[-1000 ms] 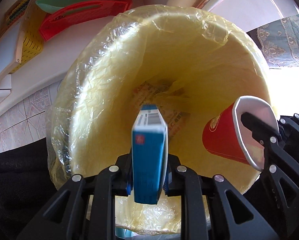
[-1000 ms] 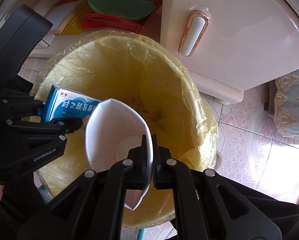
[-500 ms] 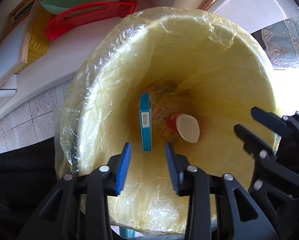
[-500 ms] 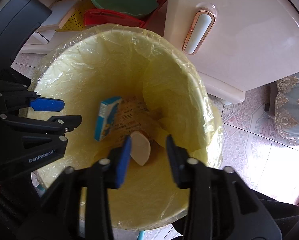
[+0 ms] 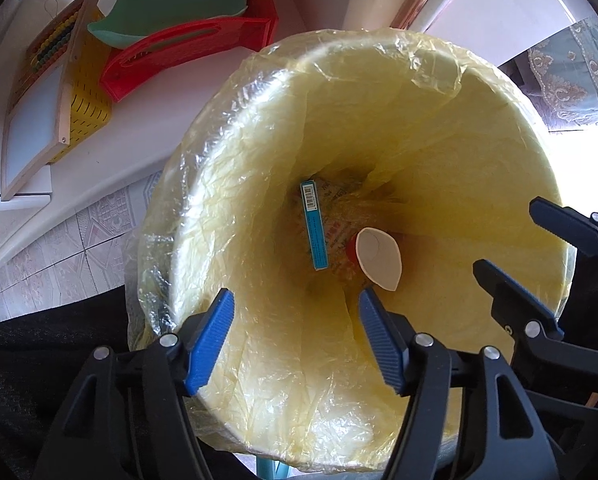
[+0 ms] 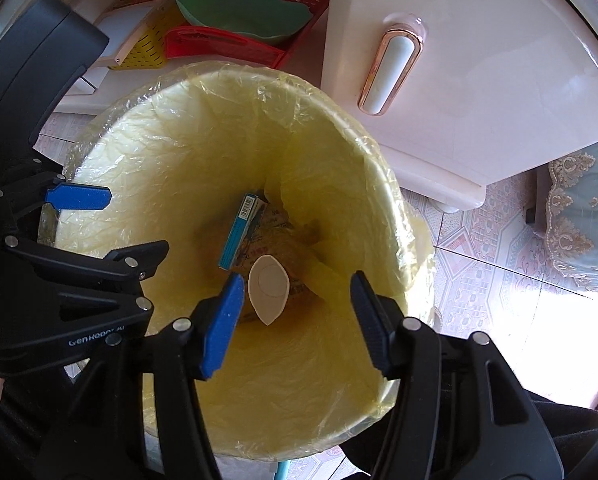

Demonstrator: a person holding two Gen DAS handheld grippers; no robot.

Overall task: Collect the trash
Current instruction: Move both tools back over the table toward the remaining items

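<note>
A yellow bin with a clear liner (image 5: 227,184) (image 6: 363,152) stands below both grippers. At its bottom lie a blue box (image 5: 314,226) (image 6: 239,230) on its edge and a squashed red paper cup (image 5: 379,258) (image 6: 269,288) with its white mouth up, on printed paper. My left gripper (image 5: 299,340) is open and empty above the bin's near rim. My right gripper (image 6: 297,320) is open and empty above the bin too. Each gripper shows in the other's view: the right one (image 5: 535,248), the left one (image 6: 111,224).
A white cabinet (image 6: 479,80) with a rose-gold handle (image 6: 391,72) stands behind the bin. A red basket (image 5: 187,48) holding a green bowl (image 5: 179,12), a yellow basket (image 5: 87,92) and an abacus frame (image 5: 39,92) rest on a white ledge. Tiled floor (image 6: 479,264) lies to the right.
Both grippers opened wide. The blue box dropped from the left gripper and the red cup from the right gripper; both now lie at the bin's bottom.
</note>
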